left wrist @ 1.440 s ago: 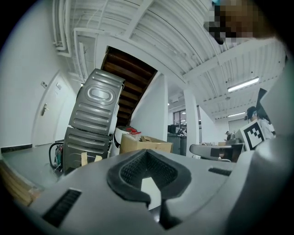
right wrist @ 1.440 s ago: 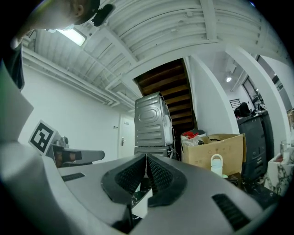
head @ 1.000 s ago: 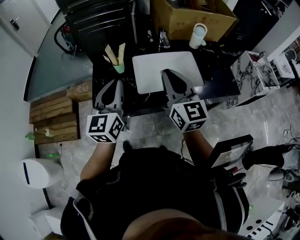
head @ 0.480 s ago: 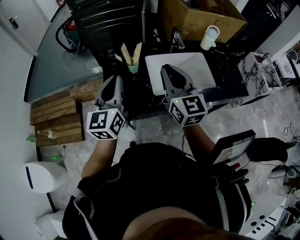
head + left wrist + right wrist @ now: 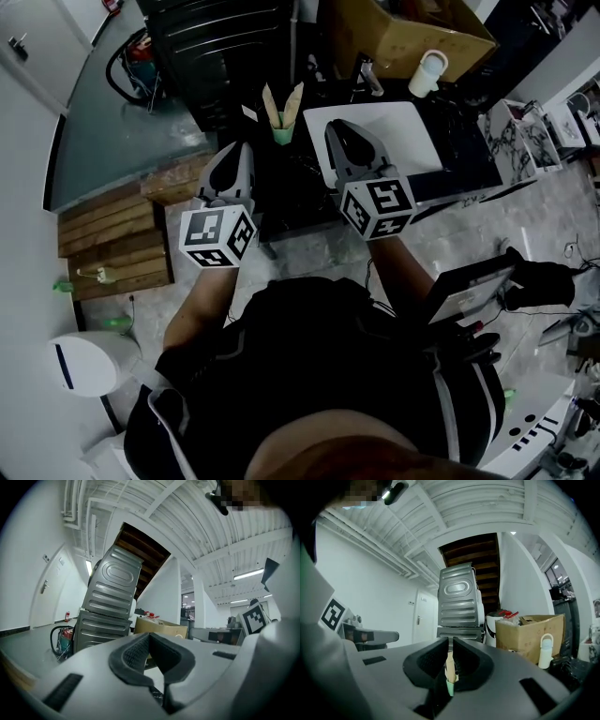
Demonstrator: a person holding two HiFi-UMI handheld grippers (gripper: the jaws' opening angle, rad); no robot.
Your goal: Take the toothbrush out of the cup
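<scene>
Counter (image 5: 286,192): dark top that bears the cup; you stand at its near edge.
Basin (image 5: 398,127): white, just right of the cup.
Left gripper (image 5: 238,148): short of the cup and to its left; fingers pressed together, empty.
Right gripper (image 5: 336,127): short of the cup and to its right, sighting it through its slit; fingers all but closed, gripping nothing.
Cup (image 5: 282,135): green, ahead of you between both grippers, about equally near each.
Toothbrush (image 5: 272,101): pale, upright in the cup, long axis vertical; you likely need to part the fingers first.

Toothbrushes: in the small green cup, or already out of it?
In. Two pale toothbrushes stand fanned apart in the small green cup, their lower ends down inside its rim; nothing is lifting them.
</scene>
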